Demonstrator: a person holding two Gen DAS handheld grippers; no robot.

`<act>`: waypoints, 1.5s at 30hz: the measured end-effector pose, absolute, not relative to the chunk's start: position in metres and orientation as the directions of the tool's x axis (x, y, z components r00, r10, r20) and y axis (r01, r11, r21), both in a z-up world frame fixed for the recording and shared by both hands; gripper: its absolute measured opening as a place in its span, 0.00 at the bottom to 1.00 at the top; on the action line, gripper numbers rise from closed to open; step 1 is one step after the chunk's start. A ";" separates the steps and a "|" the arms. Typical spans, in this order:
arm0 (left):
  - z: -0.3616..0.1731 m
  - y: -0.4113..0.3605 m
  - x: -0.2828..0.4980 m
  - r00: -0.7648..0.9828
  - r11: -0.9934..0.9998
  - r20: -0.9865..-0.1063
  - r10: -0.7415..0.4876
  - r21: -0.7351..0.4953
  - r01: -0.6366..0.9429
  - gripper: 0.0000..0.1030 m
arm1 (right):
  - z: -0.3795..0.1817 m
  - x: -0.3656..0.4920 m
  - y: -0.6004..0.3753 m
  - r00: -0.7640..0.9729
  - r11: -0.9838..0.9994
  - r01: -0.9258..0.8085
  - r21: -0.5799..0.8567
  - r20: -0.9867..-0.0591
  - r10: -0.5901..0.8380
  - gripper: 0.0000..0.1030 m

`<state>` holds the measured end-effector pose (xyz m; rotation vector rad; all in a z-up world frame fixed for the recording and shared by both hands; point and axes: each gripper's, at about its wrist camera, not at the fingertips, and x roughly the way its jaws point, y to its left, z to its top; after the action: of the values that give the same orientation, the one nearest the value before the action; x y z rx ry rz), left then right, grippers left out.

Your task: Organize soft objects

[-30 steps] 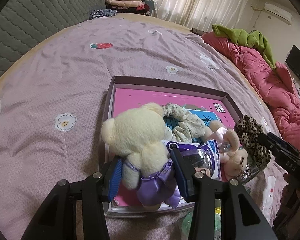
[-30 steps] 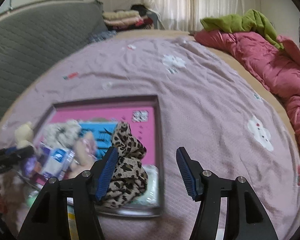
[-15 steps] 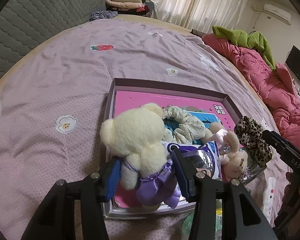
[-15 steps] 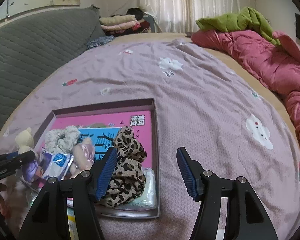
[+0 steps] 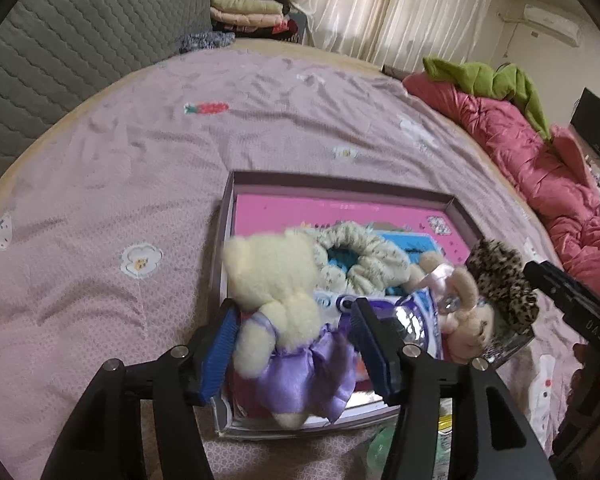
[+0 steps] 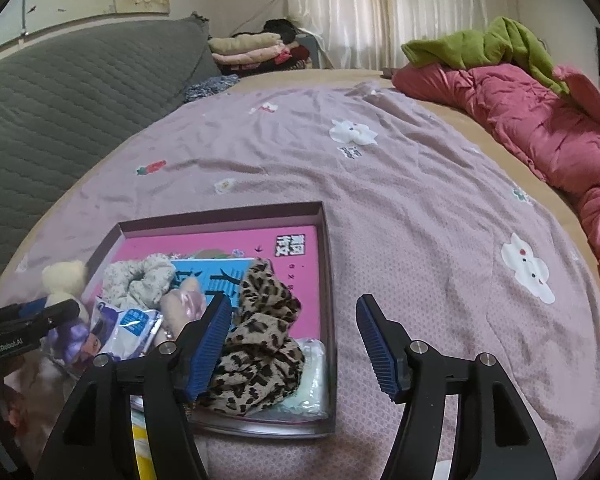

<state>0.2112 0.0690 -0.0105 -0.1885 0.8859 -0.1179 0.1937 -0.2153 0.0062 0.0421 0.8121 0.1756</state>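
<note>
Cream plush and purple satin — the teddy bear [image 5: 276, 304] sits in the near corner of the shallow box [image 5: 340, 186] on the bed. The step looks like letting go: spread wide, then back off straight so neither pad drags the skirt. The left claw [image 5: 296, 344] is opening around the bear, pads just clear. The right claw [image 6: 296, 344] is also opening, empty — the leopard scrunchie [image 6: 260, 344] lies in the box beside its left finger.

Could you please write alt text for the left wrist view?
The left gripper, jaws opening, straddles a cream teddy bear in a purple dress lying in a shallow box with scrunchies on a mauve bedspread.
</note>
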 end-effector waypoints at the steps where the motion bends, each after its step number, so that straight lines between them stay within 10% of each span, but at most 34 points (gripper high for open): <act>1: -0.008 0.070 0.210 0.636 0.977 -0.750 -0.180 -0.213 0.026 0.56 | 0.008 0.193 -0.214 0.681 0.984 -0.146 0.104 -0.711 0.176 0.67; 20: 0.018 0.057 0.162 0.699 0.969 -0.674 -0.240 -0.215 0.125 0.57 | 0.037 0.135 -0.206 0.737 0.970 -0.230 0.084 -0.636 0.229 0.71; 45: -0.038 0.029 0.138 0.468 0.916 -0.788 -0.400 -0.361 0.174 0.57 | -0.030 0.059 -0.177 0.499 0.933 -0.346 0.099 -0.823 0.272 0.71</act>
<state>0.1377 0.0287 -0.0383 -0.2442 1.0270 -0.3557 0.0592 -0.1769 -0.0298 -0.0826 0.9795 0.3743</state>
